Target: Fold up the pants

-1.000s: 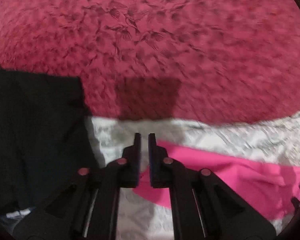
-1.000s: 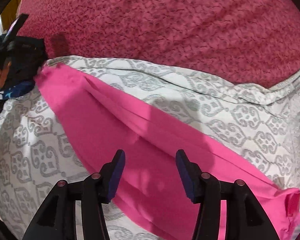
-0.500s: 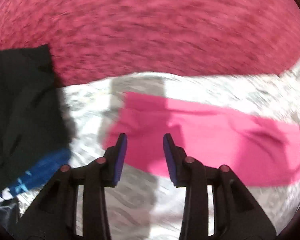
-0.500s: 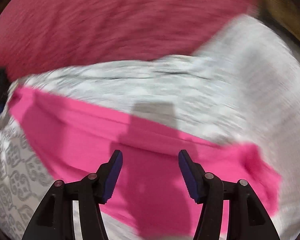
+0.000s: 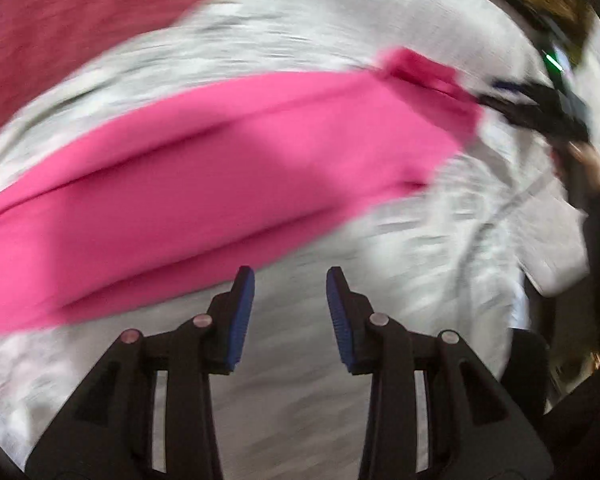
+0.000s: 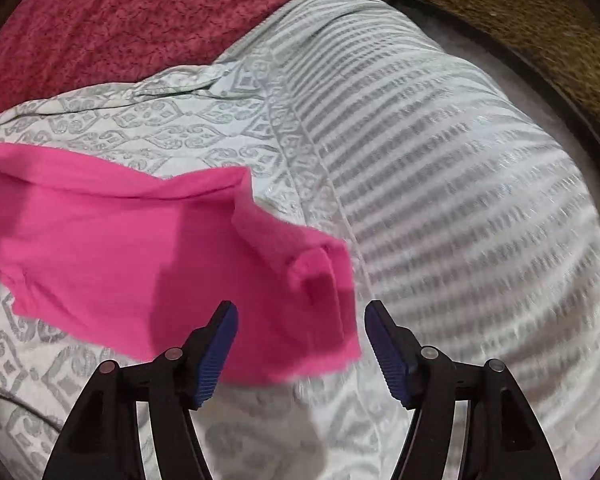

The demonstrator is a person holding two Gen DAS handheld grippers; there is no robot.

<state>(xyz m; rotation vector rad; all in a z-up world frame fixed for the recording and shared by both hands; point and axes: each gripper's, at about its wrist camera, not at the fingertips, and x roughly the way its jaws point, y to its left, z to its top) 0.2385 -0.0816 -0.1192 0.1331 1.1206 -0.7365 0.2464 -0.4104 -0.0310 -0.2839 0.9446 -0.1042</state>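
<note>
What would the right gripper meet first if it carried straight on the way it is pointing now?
Most likely the pink pants: their end lies right ahead of the right gripper, whose jaws are opening with nothing gripped. Depth is uncertain; the patterned sheet lies underneath.

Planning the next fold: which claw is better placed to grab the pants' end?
Right, probably. The right claw, jaws opening, straddles the pink pants end; the left claw is open over the bedsheet, beside them.
</note>
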